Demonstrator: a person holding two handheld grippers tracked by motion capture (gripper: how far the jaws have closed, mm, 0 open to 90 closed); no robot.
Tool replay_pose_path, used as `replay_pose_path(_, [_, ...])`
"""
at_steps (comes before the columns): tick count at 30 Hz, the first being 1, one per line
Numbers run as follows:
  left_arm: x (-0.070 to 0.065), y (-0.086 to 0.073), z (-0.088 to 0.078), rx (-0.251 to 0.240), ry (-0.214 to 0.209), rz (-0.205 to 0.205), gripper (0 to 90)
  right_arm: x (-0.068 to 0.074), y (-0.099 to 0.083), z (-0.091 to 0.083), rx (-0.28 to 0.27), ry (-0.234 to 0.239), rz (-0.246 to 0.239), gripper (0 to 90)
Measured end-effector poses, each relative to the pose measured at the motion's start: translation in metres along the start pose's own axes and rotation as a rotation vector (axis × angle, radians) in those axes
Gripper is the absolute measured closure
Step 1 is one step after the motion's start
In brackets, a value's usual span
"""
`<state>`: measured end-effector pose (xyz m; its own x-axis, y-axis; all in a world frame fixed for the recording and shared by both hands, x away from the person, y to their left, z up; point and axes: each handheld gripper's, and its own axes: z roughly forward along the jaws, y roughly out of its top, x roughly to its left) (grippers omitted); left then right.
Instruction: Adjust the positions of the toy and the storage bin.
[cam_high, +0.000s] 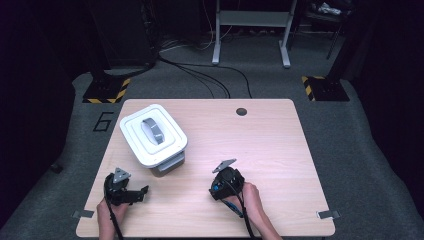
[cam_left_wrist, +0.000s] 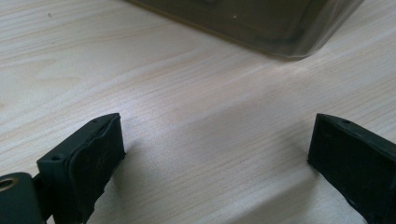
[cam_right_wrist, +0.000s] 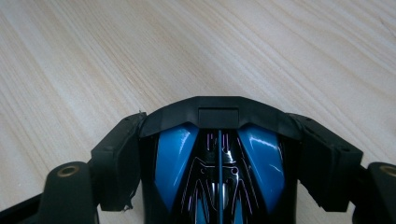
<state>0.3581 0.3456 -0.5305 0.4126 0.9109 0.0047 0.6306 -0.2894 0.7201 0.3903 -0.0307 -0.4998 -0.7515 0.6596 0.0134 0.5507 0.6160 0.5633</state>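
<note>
the right gripper (cam_right_wrist: 219, 154) fingers are clasping a glossy blue-and-black toy car (cam_right_wrist: 219, 172) — nose pointing straight ahead — left gripper (cam_left_wrist: 215, 154) fingers spread, idle.

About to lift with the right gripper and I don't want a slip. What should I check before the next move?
1. Toy car sits between the right gripper pads: ok, they meet both its sides.
2. Car centred in the jaws: ok.
3. Grip firm enough to lift: cannot tell.
4. Left gripper open and empty: ok.
5. Lid off the storage box: not ok, it is on.
6. Table bare between car and box: ok.
</note>
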Motion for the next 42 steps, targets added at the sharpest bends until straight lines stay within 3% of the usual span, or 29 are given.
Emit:
replay_pose_path(11, [0.000, 0.000, 0.000, -0.008, 0.004, 0.001, 3.7, -0.003, -0.004, -0.016, -0.070, 0.015, 0.017, 23.9])
replay_pose_path(17, [-0.001, 0.000, 0.000, -0.010, 0.007, 0.002, 3.6, -0.006, -0.009, -0.038, -0.133, 0.021, 0.024, 24.0])
replay_pose_path(22, [-0.001, 0.000, 0.000, -0.008, 0.006, 0.002, 3.6, -0.006, -0.012, -0.062, -0.223, 0.030, 0.041, 24.0])
replay_pose_path(34, [-0.001, 0.000, 0.000, -0.009, 0.004, -0.001, 3.6, -0.010, -0.019, -0.098, -0.369, 0.006, 0.054, 24.0])
replay_pose_path(42, [-0.001, -0.001, 0.001, -0.016, 0.007, 0.000, 3.6, -0.019, -0.026, -0.112, -0.401, -0.017, 0.057, 24.0])
